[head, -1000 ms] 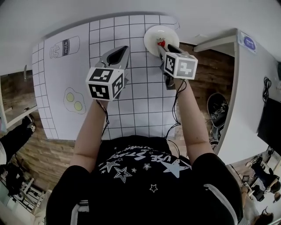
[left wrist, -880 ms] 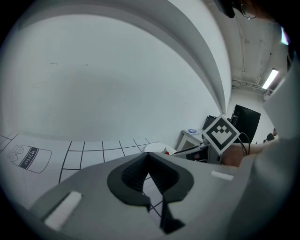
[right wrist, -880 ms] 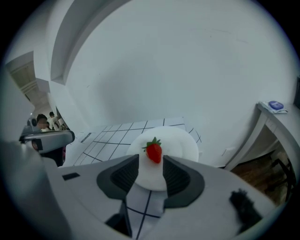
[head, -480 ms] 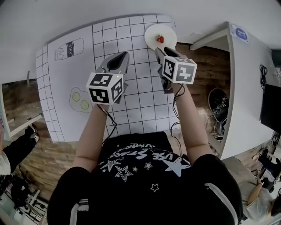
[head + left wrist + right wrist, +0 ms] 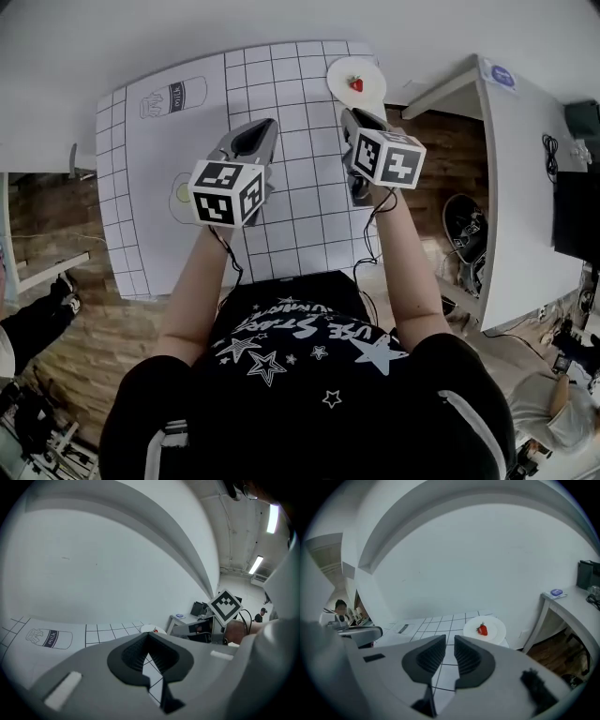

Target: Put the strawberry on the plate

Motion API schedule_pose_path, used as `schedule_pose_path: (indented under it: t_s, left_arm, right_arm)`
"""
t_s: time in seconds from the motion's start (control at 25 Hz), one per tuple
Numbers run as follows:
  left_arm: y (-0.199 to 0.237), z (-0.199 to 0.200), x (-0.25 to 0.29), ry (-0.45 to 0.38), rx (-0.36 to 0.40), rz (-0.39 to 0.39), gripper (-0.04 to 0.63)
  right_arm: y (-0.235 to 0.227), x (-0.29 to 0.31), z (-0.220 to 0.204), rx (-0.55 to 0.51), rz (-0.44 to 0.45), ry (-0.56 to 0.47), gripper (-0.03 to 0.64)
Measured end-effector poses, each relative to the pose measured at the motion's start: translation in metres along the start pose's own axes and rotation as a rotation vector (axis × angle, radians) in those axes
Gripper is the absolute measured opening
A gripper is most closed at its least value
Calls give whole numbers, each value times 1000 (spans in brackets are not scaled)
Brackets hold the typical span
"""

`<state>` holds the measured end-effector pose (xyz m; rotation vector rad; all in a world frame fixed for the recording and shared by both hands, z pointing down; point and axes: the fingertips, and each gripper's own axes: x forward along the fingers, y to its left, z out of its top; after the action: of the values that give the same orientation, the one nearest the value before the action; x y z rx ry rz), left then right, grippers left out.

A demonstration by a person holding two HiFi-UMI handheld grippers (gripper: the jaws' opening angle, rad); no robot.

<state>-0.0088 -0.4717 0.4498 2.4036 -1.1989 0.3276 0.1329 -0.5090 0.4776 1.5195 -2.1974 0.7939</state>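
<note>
1. Red against white: the strawberry [image 5: 356, 84] lies near the middle of the plate [image 5: 339, 73], which sits at the far right corner of the gridded mat [image 5: 309, 216]. Judged from this, the placing looks done.
2. The relation that matters is that the fruit lies straight ahead of the right gripper [image 5: 356, 122] and a little to its right. It is clear of the jaws, with bare mat squares between the two. In the right gripper view the strawberry [image 5: 482, 629] seems to rest lengthways along that line, green cap at the far end and tip toward the tongs.
3. The right gripper [image 5: 450, 645] is the nearer one. Its jaws are closing on nothing, and a narrow gap between the pads shows only mat.
4. The left gripper [image 5: 253, 136] hovers over the mat's middle, well apart from the plate. In its own view the left gripper [image 5: 149, 644] has its tips pinched together and empty.
5. The plate [image 5: 496, 629] is the only container, and it holds the strawberry and nothing else
</note>
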Motion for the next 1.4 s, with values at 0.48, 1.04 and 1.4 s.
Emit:
schedule_pose_path:
  t_s: [0.48,1.04,1.4]
  left_arm:
    - [9,5,-97,-92,43,-52,6]
    - [5,-27,-171,-109,30,-136,6]
    - [-17,-28,-198,-147,44,-81,6]
  right_arm:
    - [96,-56,-3,-30,15,-91,14]
    - [163,-122,-53,-95,-47,-119,12]
    - [177,-152,-52,-143,37,-151,12]
